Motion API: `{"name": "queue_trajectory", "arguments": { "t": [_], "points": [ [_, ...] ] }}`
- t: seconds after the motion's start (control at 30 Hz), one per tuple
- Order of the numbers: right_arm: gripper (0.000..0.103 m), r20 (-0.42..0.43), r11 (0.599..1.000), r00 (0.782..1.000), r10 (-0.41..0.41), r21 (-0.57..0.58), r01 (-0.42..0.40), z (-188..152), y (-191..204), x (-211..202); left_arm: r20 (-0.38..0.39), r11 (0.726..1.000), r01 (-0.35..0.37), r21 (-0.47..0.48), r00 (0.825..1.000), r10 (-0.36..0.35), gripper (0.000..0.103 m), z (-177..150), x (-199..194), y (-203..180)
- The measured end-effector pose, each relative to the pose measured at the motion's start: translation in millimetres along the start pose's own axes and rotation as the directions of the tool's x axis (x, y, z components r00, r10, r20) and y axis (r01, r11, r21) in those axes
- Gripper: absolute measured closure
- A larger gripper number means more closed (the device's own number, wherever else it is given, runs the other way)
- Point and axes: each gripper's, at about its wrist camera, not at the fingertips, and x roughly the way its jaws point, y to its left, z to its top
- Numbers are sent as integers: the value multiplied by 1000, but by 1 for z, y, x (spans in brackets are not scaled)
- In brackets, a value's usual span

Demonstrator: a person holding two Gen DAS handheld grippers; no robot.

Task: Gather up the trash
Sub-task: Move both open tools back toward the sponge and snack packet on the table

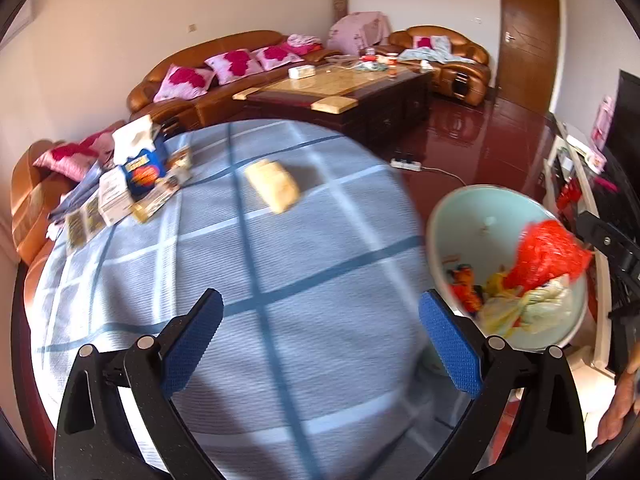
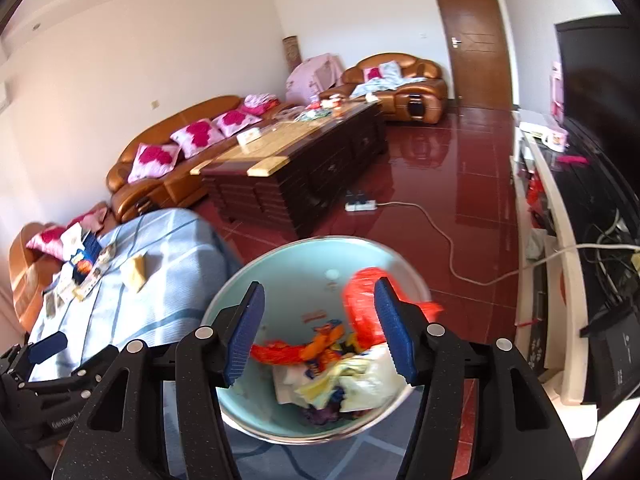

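**Inspector:** The left gripper (image 1: 320, 344) stands with jaws spread wide and nothing between them, above the round table under a blue-and-white checked cloth (image 1: 248, 264). The right gripper (image 2: 320, 336) hangs over the pale green round plastic bin (image 2: 296, 268). Its jaws are parted, and the crumpled red plastic bag (image 2: 360, 300) lies just beside the right-hand pad, seemingly loose; whether it touches cannot be told.

**Assistant:** Which step is in hand?

**Inspector:** By judgement, a drop into the bin. The bin already holds orange, yellow and white wrappers. More trash remains on the cloth: a crumpled yellow wrapper (image 1: 274, 190) near the middle, and a blue snack box with flattened cardboard packets (image 1: 140, 176) at the far edge.

**Assistant:** And the next move?

**Inspector:** Probably the left gripper reaches forward to the yellow wrapper, straddles it and closes. The wrapper lies low; the pads must come close to the cloth without snagging it.
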Motion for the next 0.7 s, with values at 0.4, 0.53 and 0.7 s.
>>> {"name": "queue_trajectory", "arguments": {
  "t": [0.4, 0.53, 0.7],
  "points": [
    [54, -114, 977, 985, 132, -153, -148, 2, 119, 49, -35, 979, -150, -136, 989, 147, 8, 5, 36, 150],
    [55, -158, 968, 974, 164, -165, -190, 8, 155, 76, -33, 974, -166, -155, 986, 163, 8, 22, 55, 186],
    [55, -201, 949, 965, 168, -232, -213, 16, 199, 114, -53, 975, -115, -188, 993, 107, 9, 43, 89, 218]
  ]
}}
